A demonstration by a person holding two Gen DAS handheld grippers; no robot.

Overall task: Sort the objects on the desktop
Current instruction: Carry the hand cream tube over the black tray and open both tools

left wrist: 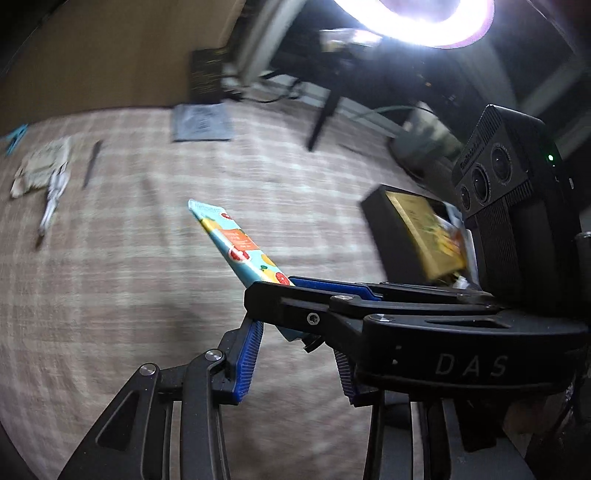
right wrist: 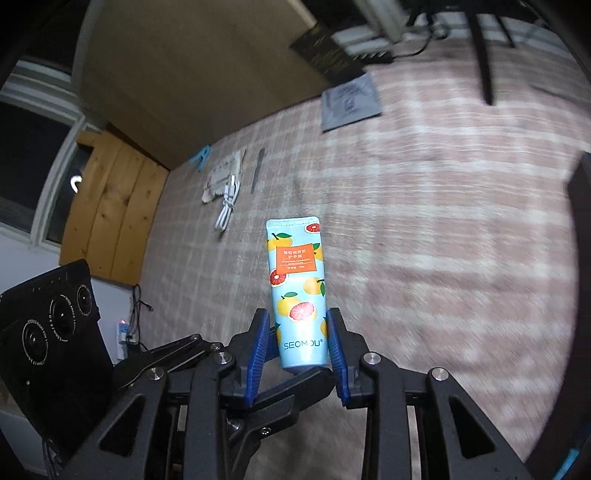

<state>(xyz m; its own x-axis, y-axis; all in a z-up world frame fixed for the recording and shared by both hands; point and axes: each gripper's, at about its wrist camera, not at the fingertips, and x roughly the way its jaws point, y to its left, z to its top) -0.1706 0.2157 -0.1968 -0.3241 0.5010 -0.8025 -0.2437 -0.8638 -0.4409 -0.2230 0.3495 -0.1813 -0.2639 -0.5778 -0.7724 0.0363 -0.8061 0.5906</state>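
A light-blue hand-cream tube (right wrist: 295,280) printed with oranges and grapefruit is lifted above the checked tablecloth (right wrist: 424,221). My right gripper (right wrist: 298,318) is shut on its lower end, one blue pad on each side. In the left wrist view the tube (left wrist: 236,243) sticks out up and to the left, and the right gripper (left wrist: 275,285) reaches in from the right. The tube's cap end lies between the jaws of my left gripper (left wrist: 297,339). The right gripper's body hides one left pad, so a grip there is unclear.
On the cloth's far side lie a grey pouch (right wrist: 351,105), a white cable (right wrist: 227,206), a paper packet (right wrist: 225,170), a dark thin stick (right wrist: 257,173) and a blue clip (right wrist: 201,157). An open black box (left wrist: 391,236) with gold-coloured contents sits to the right. A tripod leg (left wrist: 325,114) stands under a ring light (left wrist: 417,18).
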